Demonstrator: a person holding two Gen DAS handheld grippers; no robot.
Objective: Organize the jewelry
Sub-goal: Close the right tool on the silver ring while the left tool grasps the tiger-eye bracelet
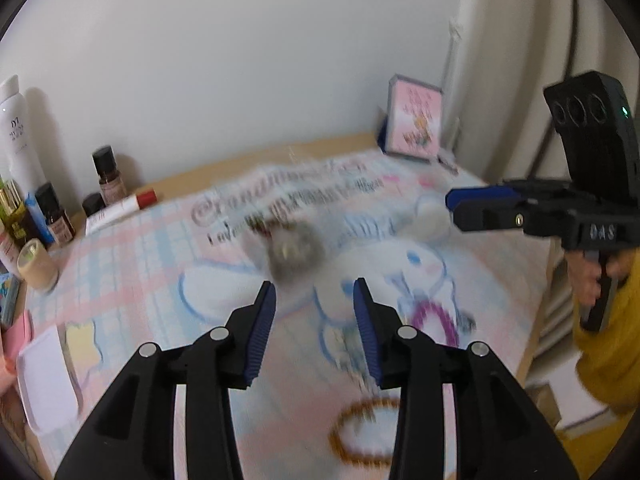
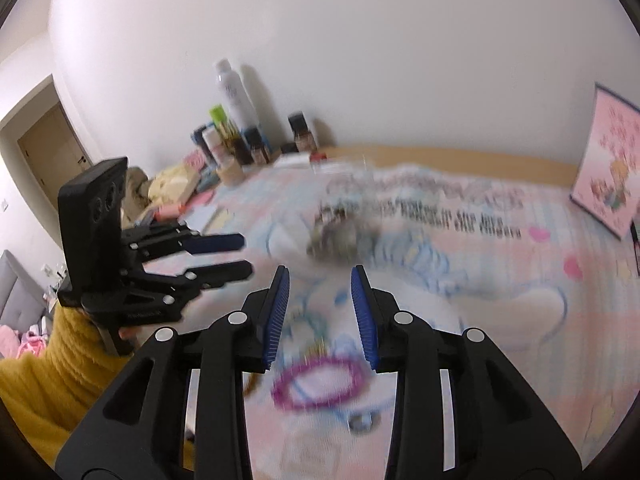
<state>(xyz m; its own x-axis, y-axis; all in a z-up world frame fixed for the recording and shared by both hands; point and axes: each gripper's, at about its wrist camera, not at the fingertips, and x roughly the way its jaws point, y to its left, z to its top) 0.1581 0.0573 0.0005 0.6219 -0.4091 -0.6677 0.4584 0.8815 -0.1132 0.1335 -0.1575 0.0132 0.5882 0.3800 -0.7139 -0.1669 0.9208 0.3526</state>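
Note:
Both views are motion-blurred. A purple bead bracelet (image 2: 320,380) lies on the pastel cartoon mat (image 2: 500,300) just below my open right gripper (image 2: 320,312); it also shows in the left wrist view (image 1: 434,318). An orange-brown bead bracelet (image 1: 366,432) lies near the mat's front, below my open left gripper (image 1: 316,320). A grey blurred clump, likely a small jewelry holder (image 1: 294,252), sits mid-mat ahead of both grippers and shows in the right wrist view (image 2: 340,238). A small silvery piece (image 2: 360,422) lies by the purple bracelet. Both grippers are empty.
Cosmetic bottles (image 1: 106,176), a white spray can (image 1: 16,132) and a red-capped tube (image 1: 120,210) crowd the back left. A pink picture box (image 1: 414,118) stands at the back right. A white tray (image 1: 48,380) sits at the left edge. The wall runs behind.

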